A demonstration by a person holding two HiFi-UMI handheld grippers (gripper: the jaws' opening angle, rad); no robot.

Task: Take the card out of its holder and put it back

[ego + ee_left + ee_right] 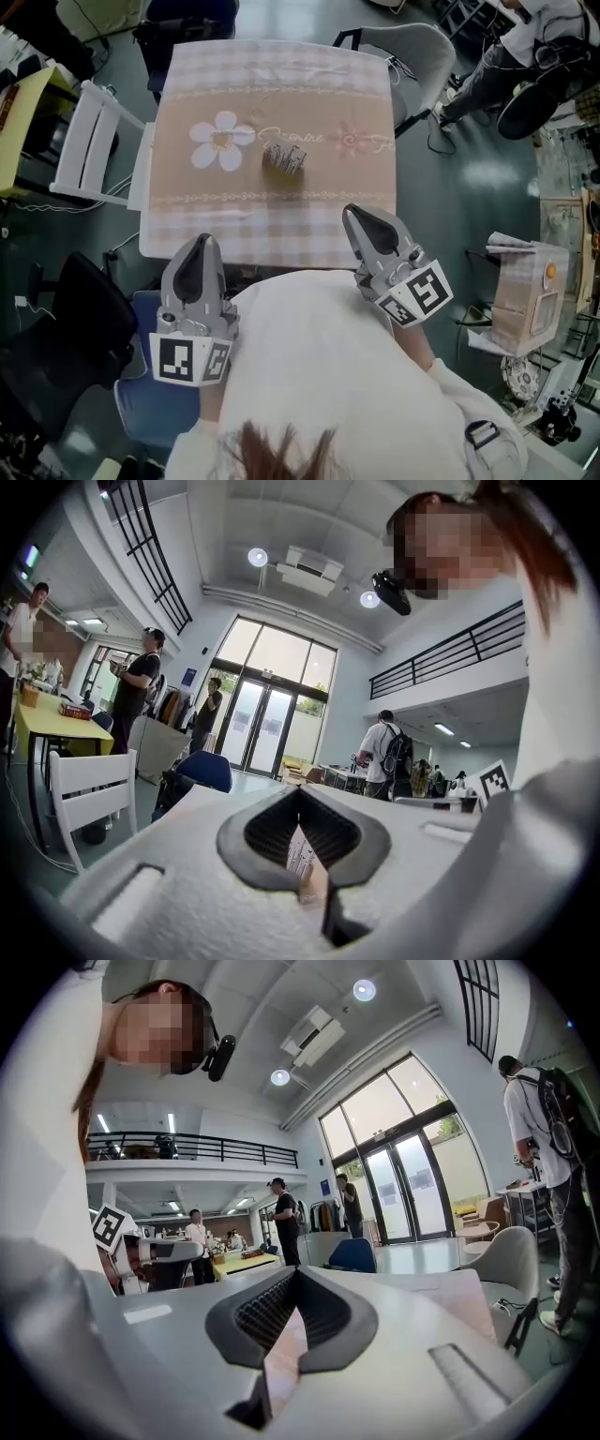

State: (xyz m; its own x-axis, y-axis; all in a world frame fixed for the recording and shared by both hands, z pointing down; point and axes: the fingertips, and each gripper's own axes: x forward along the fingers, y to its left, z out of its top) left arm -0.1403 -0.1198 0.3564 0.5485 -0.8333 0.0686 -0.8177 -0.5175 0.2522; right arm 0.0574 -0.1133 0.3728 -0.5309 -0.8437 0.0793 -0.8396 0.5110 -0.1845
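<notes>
A small dark card holder (284, 157) with pale cards upright in it stands near the middle of the table (187, 239), on a checked cloth with a white flower print. Both grippers hover at the table's near edge, close to the person's chest and well short of the holder. My left gripper (204, 241) has its jaws together with nothing between them; in its own view the left gripper (298, 791) points up into the hall. My right gripper (351, 213) is likewise shut and empty, and in the right gripper view it (296, 1271) shows only cloth through the slit.
A white slatted chair (89, 141) stands at the table's left, a grey chair (422, 52) at its far right corner, a black chair (80, 314) at near left. A cardboard box (527, 292) sits on the floor to the right. Several people stand in the hall.
</notes>
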